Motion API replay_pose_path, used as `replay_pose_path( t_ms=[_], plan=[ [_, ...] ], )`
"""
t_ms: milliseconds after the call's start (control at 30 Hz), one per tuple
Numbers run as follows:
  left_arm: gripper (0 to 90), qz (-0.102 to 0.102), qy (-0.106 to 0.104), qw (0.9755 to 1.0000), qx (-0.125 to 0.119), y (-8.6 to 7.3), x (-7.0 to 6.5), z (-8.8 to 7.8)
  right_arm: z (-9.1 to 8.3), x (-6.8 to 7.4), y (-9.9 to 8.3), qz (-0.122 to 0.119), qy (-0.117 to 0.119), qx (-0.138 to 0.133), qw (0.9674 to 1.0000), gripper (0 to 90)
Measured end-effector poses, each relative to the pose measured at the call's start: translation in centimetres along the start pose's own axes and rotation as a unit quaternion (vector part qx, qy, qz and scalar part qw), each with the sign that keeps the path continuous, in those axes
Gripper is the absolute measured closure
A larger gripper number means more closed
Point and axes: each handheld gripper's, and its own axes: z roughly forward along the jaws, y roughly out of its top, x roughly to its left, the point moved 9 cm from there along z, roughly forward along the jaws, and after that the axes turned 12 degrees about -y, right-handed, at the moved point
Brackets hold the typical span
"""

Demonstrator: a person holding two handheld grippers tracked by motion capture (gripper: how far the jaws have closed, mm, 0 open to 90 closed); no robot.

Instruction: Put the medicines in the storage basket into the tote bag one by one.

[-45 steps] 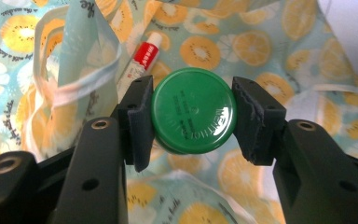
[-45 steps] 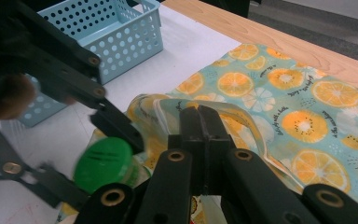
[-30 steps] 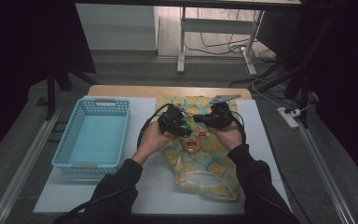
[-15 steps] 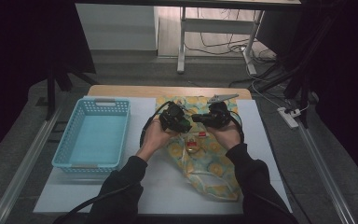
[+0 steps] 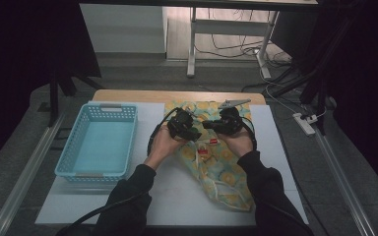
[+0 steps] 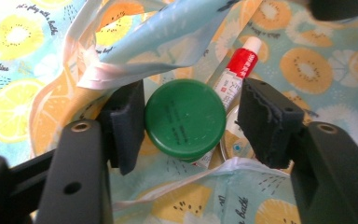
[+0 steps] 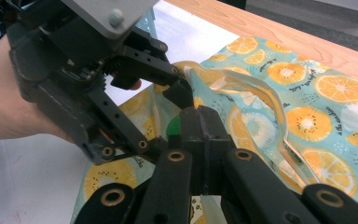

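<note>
A fruit-print cloth bag (image 5: 221, 169) lies on the white mat, its mouth under both grippers. My left gripper (image 6: 191, 121) reaches down into the mouth. Its jaws have just been opening, and a round green lid (image 6: 185, 116) sits between them. The left pad (image 6: 126, 121) touches the lid's edge, while the right pad (image 6: 265, 121) stands off it. A red and white tube (image 6: 237, 70) lies behind the lid. My right gripper (image 7: 200, 126) is shut on the bag's rim (image 7: 261, 93) and holds it up, just beside the left gripper (image 7: 98, 93).
A light blue plastic basket (image 5: 128, 142) stands at the left of the mat, with nothing in it. The wooden table edge (image 5: 177, 96) runs behind the bag. The person's hand (image 7: 9, 102) holds the left gripper close by my right jaws.
The near part of the bag lies a little narrower than a second ago. Both hands keep their places over the bag's mouth.
</note>
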Motion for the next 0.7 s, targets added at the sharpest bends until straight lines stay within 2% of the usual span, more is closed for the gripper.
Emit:
replay_pose_path(
  t_ms=[67,133,267,500,700],
  plan=[
    [36.5,-0.003,-0.006,1.0,-0.005,0.1,-0.3,-0.2,0.0,0.0,0.0,0.0,0.0,-0.001,1.0,90.0],
    [33.9,0.004,-0.01,0.9999,-0.006,0.2,-0.6,-0.5,-0.1,0.0,0.0,0.0,0.0,-0.001,1.0,90.0],
    [31.0,0.002,-0.034,0.9992,-0.023,0.4,-1.5,-1.2,-0.1,-0.1,-0.1,0.001,0.0,-0.001,1.0,90.0],
    [26.1,0.013,-0.053,0.9982,-0.024,0.1,-2.8,-2.2,-0.2,-0.1,0.1,0.0,0.001,-0.002,1.0,90.0],
    [19.5,0.012,-0.069,0.9971,-0.03,-0.6,-3.7,-3.2,-0.5,0.0,0.3,-0.002,0.001,-0.006,1.0,90.0]
  ],
)
